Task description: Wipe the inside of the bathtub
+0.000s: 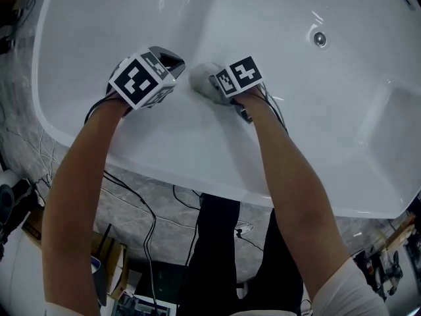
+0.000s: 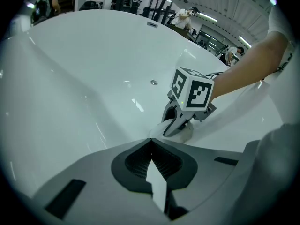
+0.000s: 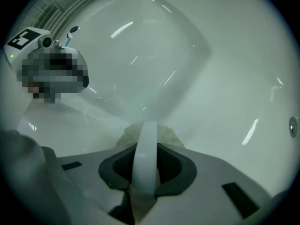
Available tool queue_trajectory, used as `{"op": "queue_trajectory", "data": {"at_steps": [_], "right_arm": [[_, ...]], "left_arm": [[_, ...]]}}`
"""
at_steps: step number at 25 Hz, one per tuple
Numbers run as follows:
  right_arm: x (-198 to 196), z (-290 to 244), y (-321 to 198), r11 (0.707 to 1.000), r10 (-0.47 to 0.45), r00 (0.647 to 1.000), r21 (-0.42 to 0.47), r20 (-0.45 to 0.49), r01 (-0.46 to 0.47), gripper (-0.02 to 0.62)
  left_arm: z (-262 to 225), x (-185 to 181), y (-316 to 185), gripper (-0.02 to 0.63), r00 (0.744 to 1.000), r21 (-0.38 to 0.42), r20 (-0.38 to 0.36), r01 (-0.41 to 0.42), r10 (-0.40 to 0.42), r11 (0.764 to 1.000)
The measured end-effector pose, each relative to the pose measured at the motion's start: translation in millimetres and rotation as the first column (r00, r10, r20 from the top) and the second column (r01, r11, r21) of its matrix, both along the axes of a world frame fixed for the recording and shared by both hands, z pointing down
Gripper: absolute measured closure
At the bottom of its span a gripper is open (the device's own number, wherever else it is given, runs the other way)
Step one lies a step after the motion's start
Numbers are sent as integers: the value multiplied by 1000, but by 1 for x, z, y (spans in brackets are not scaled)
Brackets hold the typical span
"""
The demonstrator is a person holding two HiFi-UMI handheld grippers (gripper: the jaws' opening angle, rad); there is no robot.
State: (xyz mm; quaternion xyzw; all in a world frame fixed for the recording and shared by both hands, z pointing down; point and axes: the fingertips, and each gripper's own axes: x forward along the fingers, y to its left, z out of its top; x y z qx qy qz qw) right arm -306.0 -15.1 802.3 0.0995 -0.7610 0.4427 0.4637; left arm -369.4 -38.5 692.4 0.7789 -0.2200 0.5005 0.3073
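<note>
Against the inner wall of the bathtub (image 1: 276, 18), my right gripper (image 1: 212, 83) presses a pale cloth (image 1: 199, 76) clamped in its jaws; my left gripper (image 1: 168, 60) hovers just beside it, jaws together, empty.

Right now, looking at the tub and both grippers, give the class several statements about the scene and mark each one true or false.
1. The right gripper holds a cloth against the bathtub. True.
2. The left gripper also holds a cloth. False: its fingers are shut on nothing.
3. The cloth covers the drain. False: the drain lies bare, well apart from the cloth.
4. Both grippers are inside the tub. True.
</note>
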Motion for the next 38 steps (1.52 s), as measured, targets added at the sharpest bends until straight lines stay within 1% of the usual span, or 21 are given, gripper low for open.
{"op": "queue_trajectory", "data": {"at_steps": [2,6,10,13,17,21,24,26,30,32,35,38], "right_arm": [[-13,-4,-1,1000,-7,1000,5,12,7,502],[-42,-14,-2,999,-26,999,26,47,25,502],[-63,-27,0,998,-50,996,37,80,47,502],[-67,-34,-2,996,-68,994,59,83,63,502],[-61,-51,-19,993,-10,995,115,102,-1,502],[-51,-72,-27,991,-8,995,135,104,-7,502],[-34,-93,-35,989,18,994,146,106,-33,502],[-19,-108,-41,985,51,993,159,107,-67,502],[25,-144,-46,967,160,979,177,128,-181,502],[56,-167,-48,950,231,961,179,151,-257,502],[110,-207,-48,910,333,929,203,163,-362,502],[156,-246,-38,878,387,909,241,156,-415,502]], "left_arm": [[-5,-8,-2,600,1000,6,2,-2,2,1000],[-9,-27,-4,600,999,15,12,35,-36,999],[-16,-33,-6,600,999,28,13,40,-40,999],[-21,-35,-8,600,999,34,9,49,-49,998],[-31,-33,-10,600,998,45,6,60,-60,997],[-47,-28,-13,600,997,59,-4,74,-74,996],[-62,-17,-17,600,996,64,-21,90,-89,994],[-74,-8,-19,600,995,69,-37,99,-97,993],[-101,17,-20,600,991,79,-76,111,-105,991],[-117,35,-21,600,990,91,-100,108,-99,990],[-145,61,-24,600,982,112,-154,125,-107,986],[-175,94,-23,600,975,132,-203,124,-96,983]]}}
